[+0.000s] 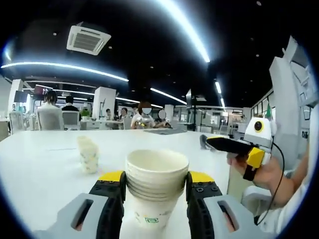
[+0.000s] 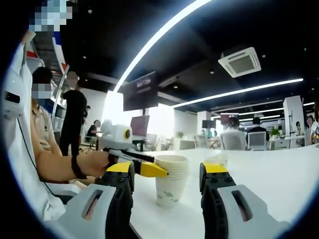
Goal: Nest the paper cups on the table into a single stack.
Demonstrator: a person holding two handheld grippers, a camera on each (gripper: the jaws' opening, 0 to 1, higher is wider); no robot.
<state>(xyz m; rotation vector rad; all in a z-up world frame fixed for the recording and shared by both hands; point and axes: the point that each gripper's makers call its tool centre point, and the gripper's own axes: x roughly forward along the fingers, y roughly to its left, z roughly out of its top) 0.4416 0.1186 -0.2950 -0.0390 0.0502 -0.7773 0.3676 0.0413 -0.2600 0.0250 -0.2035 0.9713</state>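
The stack of paper cups (image 1: 155, 191) stands upright on the white table (image 1: 45, 169), several rims nested one inside another, a small green print low on the outermost cup. In the left gripper view it sits squarely between the left gripper (image 1: 155, 186) jaws, whose yellow-tipped black pads flank its rims on both sides; the jaws look pressed against the cups, though actual contact is hard to confirm from this angle. To the left and a little farther back on the table stands a lone cup (image 1: 88, 155), blurred, apart from the stack.

In the right gripper view the same stack (image 2: 171, 180) stands between the spread jaws of the right gripper (image 2: 166, 174), well short of touching either; the jaws are wide apart and hold nothing. The left gripper (image 2: 149, 168) reaches in from the left there, its yellow tip at the stack's rim, held by a hand (image 2: 97, 162) wearing a dark wristband.

Behind the table lie office chairs (image 1: 50, 118), seated people and ceiling strip lights (image 1: 65, 70).
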